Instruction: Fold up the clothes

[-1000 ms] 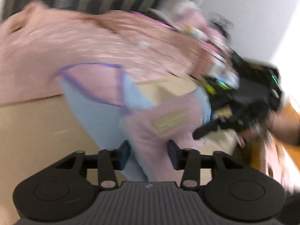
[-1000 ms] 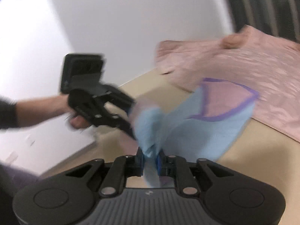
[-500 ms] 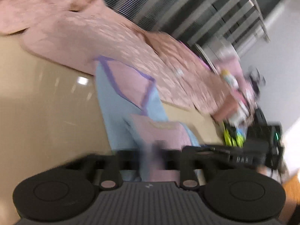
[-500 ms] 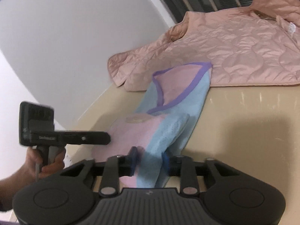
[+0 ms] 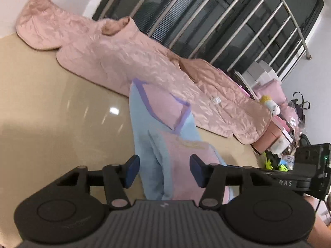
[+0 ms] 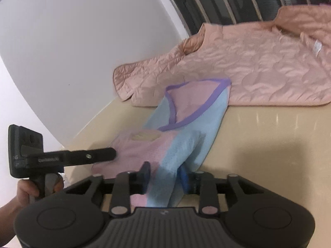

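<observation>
Left gripper (image 5: 163, 170) nearest, jaws just opened, pads clear of cloth between them | right gripper (image 6: 164, 176) jaws just opened, far pad touching cloth, grip loosened | blue-and-pink garment (image 5: 165, 144) part-folded, flat on beige table (image 5: 51, 124) | beyond, overlapped at its hem: pink quilted jacket (image 6: 258, 68) | farthest: barred window (image 5: 227, 20).

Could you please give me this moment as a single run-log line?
step: fold released | left gripper: open, jaws just opened, garment between | right gripper: open, jaws just opened, garment between | jacket: flat behind | table
</observation>
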### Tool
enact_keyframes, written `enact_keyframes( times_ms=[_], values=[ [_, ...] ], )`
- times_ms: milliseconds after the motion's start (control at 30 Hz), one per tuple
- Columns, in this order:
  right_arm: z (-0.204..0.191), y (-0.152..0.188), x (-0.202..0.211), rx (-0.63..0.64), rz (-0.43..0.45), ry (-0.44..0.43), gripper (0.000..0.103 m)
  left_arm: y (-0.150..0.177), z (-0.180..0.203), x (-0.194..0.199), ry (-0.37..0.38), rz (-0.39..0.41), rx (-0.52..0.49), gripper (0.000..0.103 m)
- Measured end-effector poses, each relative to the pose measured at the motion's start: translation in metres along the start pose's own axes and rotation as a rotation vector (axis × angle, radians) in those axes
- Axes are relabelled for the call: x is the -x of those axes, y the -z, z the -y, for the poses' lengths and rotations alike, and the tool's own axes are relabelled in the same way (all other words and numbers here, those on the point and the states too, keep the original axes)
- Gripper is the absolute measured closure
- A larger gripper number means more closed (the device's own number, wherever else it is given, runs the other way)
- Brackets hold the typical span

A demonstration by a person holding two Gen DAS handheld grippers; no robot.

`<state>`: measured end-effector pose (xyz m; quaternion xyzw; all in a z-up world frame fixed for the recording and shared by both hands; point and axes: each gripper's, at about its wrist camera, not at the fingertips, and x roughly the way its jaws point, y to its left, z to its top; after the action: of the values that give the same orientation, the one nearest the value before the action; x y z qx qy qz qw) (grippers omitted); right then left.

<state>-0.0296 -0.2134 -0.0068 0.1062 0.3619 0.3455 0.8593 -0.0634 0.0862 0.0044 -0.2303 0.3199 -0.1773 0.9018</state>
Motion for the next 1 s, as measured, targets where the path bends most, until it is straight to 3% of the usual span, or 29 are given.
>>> enact_keyframes(
  times_ms=[67,133,333,367,433,533,633,700,767,900,1000],
  values=[
    [-0.001,0.002,0.012,0.005,0.037,0.051,0.071,0.001,-0.001,0.006,-0.009,-0.002,-0.015,0.06],
    [-0.008,0.002,0.022,0.027,0.078,0.087,0.074,0.0,0.005,0.007,-0.064,0.0,-0.044,0.074],
    [-0.037,-0.015,0.009,0.105,0.17,0.129,0.076,-0.025,0.022,-0.008,-0.004,0.033,-0.054,0.074],
    [-0.041,-0.018,0.002,0.112,0.168,0.128,0.076,-0.027,0.022,-0.018,-0.027,0.018,-0.06,0.076],
    [-0.043,-0.019,-0.017,0.122,0.134,0.141,0.076,-0.025,0.017,-0.035,-0.141,-0.023,-0.058,0.09],
    [-0.037,-0.01,-0.042,0.131,0.03,0.213,0.078,-0.022,0.005,-0.033,-0.154,-0.017,0.02,0.088],
    [-0.04,-0.006,-0.035,0.125,0.052,0.235,0.078,-0.024,0.012,-0.01,-0.212,0.06,0.008,0.085],
    [-0.049,-0.007,-0.025,0.149,0.098,0.246,0.078,-0.025,0.024,0.005,-0.176,0.102,-0.029,0.076],
    [-0.054,-0.009,-0.023,0.156,0.12,0.24,0.078,-0.021,0.036,0.004,-0.116,0.078,-0.06,0.072],
    [-0.052,-0.006,-0.046,0.148,0.05,0.285,0.09,-0.002,0.047,-0.02,-0.152,-0.016,-0.139,0.075],
    [-0.054,0.004,-0.043,0.174,0.067,0.336,0.089,0.013,0.048,-0.03,-0.149,-0.023,-0.21,0.073]
  ],
)
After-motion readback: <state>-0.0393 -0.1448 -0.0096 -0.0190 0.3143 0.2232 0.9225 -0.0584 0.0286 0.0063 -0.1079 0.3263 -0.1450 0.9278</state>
